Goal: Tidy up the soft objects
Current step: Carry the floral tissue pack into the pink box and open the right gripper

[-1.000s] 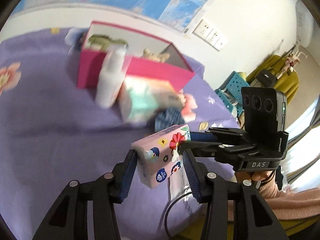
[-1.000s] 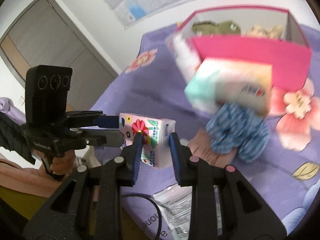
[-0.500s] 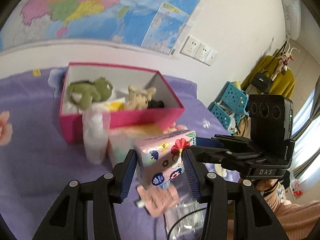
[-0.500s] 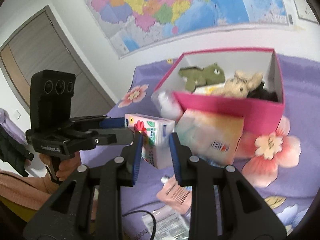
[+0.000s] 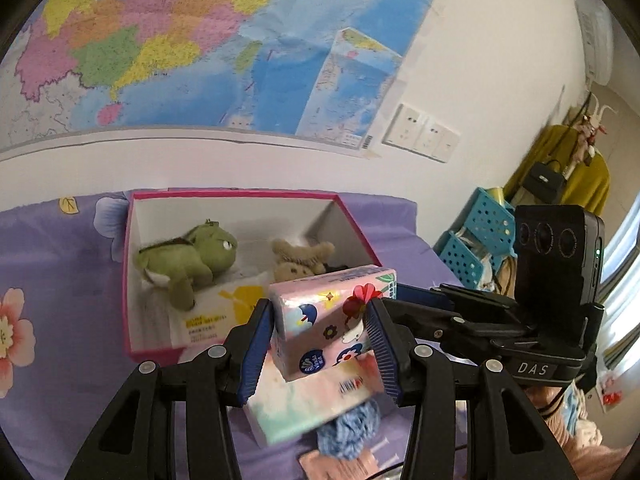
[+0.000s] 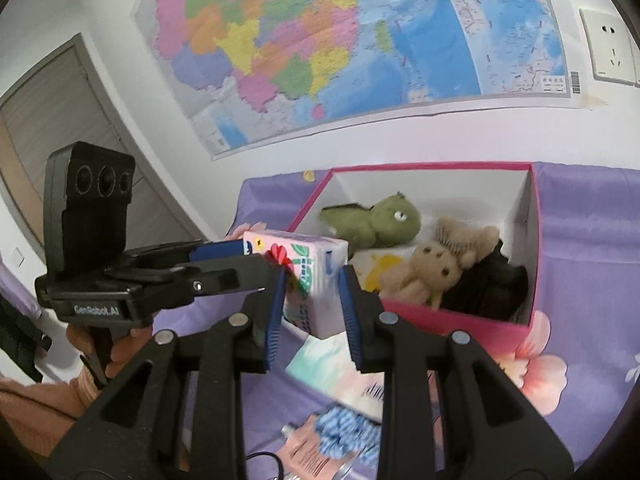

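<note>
Both grippers hold one pink flowered tissue pack (image 5: 326, 320), which also shows in the right wrist view (image 6: 310, 280). My left gripper (image 5: 320, 340) is shut on its long sides. My right gripper (image 6: 312, 304) is shut on one end. The pack hangs in the air just in front of the pink box (image 5: 128, 280), seen too in the right wrist view (image 6: 480, 326). Inside the box lie a green plush (image 5: 188, 256), a tan plush (image 5: 300, 258), a yellow-printed white pack (image 5: 216, 308) and something black (image 6: 488, 284).
On the purple flowered bedspread (image 5: 52, 264) below the held pack lie a larger pastel tissue pack (image 5: 316, 404), a blue knitted item (image 5: 352, 430) and a pink packet (image 6: 308, 448). A map covers the wall behind. Blue crates (image 5: 476, 236) stand to the right.
Both grippers have lifted the tissue pack and carried it toward the pink box. The view has tilted up, so the box now sits right behind the pack.
</note>
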Tool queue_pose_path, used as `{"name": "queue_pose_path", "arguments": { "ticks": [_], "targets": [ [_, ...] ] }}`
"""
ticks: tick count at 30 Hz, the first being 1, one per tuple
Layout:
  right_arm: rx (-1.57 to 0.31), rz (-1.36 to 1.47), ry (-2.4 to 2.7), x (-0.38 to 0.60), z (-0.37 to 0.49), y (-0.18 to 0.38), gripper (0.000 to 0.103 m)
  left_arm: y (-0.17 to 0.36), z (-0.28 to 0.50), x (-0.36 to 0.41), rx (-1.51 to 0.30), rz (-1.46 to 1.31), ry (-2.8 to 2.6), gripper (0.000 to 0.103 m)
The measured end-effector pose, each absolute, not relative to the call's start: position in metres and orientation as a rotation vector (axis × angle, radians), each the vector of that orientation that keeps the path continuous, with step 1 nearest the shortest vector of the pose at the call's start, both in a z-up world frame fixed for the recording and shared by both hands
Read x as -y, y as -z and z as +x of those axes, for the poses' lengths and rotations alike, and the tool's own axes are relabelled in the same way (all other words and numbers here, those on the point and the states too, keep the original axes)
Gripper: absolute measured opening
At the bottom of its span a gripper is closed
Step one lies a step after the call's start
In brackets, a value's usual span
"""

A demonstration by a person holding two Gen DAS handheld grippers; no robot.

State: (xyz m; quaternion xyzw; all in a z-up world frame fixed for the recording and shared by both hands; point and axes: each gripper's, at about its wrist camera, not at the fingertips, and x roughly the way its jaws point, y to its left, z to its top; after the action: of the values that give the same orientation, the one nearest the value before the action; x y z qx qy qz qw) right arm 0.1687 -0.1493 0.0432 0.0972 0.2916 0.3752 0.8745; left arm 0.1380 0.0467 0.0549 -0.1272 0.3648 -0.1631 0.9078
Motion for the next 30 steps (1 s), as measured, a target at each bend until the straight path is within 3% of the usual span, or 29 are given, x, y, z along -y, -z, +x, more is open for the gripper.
{"name": "queue_pose_path", "arguments": {
  "ticks": [19,30],
  "targets": [
    [-0.63,0.269,-0.643,0.153,0.261,-0.033,0.03,-0.032,0.234,-0.063,-0.838,-0.345,0.214,0.048],
    [-0.657,0.289,-0.622,0.174,0.25,-0.019,0.03,-0.031,0.202,-0.062,-0.784,-0.292,0.234,0.049]
  ]
}}
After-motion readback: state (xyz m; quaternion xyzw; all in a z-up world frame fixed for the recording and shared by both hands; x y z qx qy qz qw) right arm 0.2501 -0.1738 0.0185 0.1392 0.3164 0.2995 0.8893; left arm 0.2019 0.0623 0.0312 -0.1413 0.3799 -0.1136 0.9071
